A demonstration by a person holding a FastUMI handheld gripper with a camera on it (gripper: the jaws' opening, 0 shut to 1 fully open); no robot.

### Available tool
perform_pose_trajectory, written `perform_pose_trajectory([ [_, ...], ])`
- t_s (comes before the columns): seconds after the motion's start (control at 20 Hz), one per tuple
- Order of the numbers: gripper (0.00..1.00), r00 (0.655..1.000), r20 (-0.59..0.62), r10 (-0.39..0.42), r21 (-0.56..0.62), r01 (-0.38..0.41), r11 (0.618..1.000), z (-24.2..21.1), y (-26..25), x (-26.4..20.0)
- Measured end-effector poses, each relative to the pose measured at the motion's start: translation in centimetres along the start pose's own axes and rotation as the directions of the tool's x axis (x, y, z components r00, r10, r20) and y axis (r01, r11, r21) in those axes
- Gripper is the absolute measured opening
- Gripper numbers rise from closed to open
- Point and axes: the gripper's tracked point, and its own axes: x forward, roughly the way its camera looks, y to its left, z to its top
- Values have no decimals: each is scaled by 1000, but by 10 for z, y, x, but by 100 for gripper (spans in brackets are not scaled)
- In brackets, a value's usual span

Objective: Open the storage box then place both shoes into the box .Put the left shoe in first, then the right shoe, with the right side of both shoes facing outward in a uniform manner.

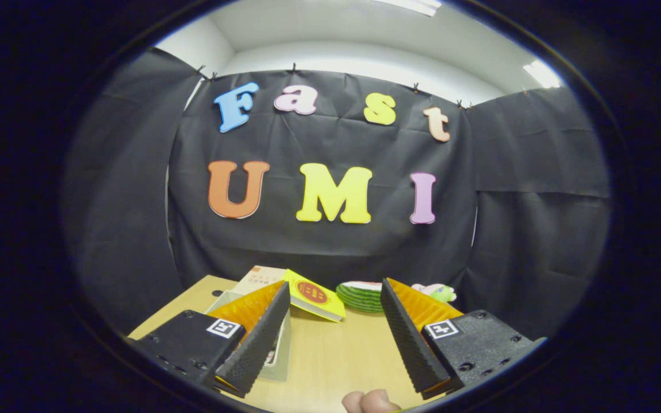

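Ahead, one tool [335, 298] agape, one storage box [282, 344] beside.

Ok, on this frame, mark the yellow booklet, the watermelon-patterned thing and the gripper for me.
yellow booklet [314, 296]: gripper view, on its cover, beyond the fingers.
watermelon-patterned thing [360, 297]: gripper view, on its striped green rind, by the black cloth.
gripper [335, 292]: gripper view, midway between the tips of its open fingers.

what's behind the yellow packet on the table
Behind the yellow packet a book lies flat, partly covered by it. The open tongs hide the table either side.
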Motion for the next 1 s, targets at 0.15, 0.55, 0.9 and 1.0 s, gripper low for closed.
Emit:
perform_pose_trajectory([
  [0.15,100,1000,6,9,-9,-9,1000,-9,-7,-15],
  [0.55,100,998,68,-13,33,11,999,-17,-30,-39],
  [0.9,100,993,106,-46,63,39,997,-21,-58,-61],
  [1.0,100,992,115,-53,63,46,997,-22,-66,-67],
])
